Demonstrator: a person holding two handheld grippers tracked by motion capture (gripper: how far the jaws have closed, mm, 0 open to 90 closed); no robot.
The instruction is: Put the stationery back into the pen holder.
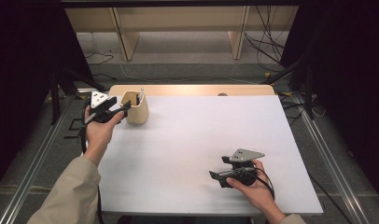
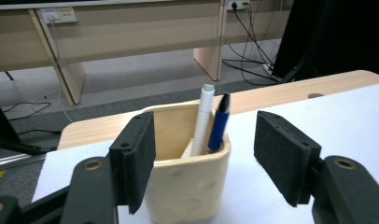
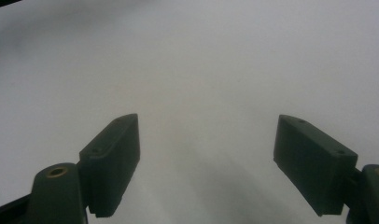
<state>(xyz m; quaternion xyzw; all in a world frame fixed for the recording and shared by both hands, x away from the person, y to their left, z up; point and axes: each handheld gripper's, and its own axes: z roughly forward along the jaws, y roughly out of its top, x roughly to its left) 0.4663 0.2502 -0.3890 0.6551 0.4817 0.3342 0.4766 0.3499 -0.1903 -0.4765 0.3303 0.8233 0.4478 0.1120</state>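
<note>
White sheeting covers most of the desk (image 1: 192, 154), with a strip of pale wood showing along its far edge and dark floor, cables and wooden furniture legs beyond. Near the far left corner stands a cream pen holder (image 1: 134, 107), upright, with a white pen (image 2: 204, 119) and a blue pen (image 2: 219, 123) leaning together inside against its right wall.

Just beside the holder, on its left, is the left hand-held gripper (image 1: 124, 108), held level in the person's left hand (image 1: 100, 128). In the left gripper view its jaws stand released and wide, one on each side of the holder; the pads appear clear of its walls and press on nothing.

At the near right of the desk, well apart from the holder, the right hand-held gripper (image 1: 215, 176) rests low in the person's right hand (image 1: 253, 184). Its jaws are spread apart over bare white sheet.
</note>
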